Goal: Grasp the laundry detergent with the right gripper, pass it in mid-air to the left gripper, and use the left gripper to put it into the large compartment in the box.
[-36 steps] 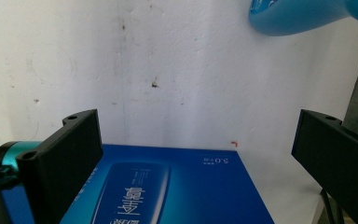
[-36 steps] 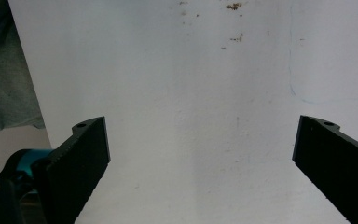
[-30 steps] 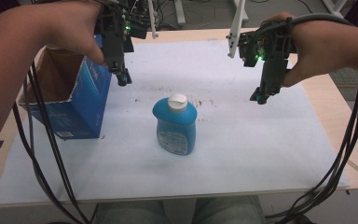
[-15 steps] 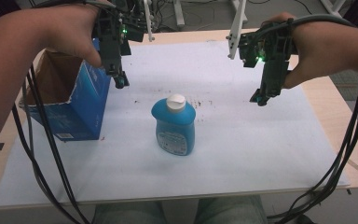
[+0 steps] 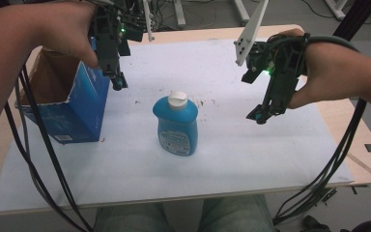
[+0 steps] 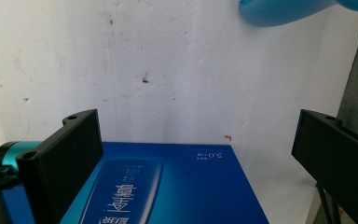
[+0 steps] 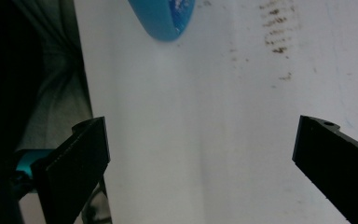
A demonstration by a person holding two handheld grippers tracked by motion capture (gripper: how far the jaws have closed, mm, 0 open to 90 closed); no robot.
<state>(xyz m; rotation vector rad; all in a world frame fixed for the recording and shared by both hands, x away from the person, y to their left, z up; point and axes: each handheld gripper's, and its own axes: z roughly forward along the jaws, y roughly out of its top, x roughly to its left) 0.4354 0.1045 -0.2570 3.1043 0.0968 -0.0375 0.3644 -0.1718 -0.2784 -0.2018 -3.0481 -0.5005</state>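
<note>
A blue bottle (image 5: pixel 176 128) with a white cap (image 5: pixel 177 99) stands upright in the middle of the white sheet (image 5: pixel 232 164). To its left stands an open blue cardboard box (image 5: pixel 72 113). My left gripper (image 5: pixel 116 83) hangs open over the box's right edge, nothing between its jaws. In the left gripper view the left gripper (image 6: pixel 200 135) looks down on the box's printed side (image 6: pixel 168 186), and the bottle's (image 6: pixel 279 9) edge shows at the top. My right gripper (image 5: pixel 258 116) hovers open to the right of the bottle. The right gripper (image 7: pixel 200 144) sees the bottle's base (image 7: pixel 163 16) ahead.
The sheet covers most of a wooden table (image 5: pixel 340 116). Black cables (image 5: pixel 43 159) trail from both grippers over the table's front edge. Small dark specks (image 5: pixel 205 102) mark the sheet near the bottle. A person's knees (image 5: pixel 183 217) show below the front edge.
My left gripper has drifted a little left, closer over the box. My right gripper has moved slightly down and towards the bottle. The bottle and box stay put.
</note>
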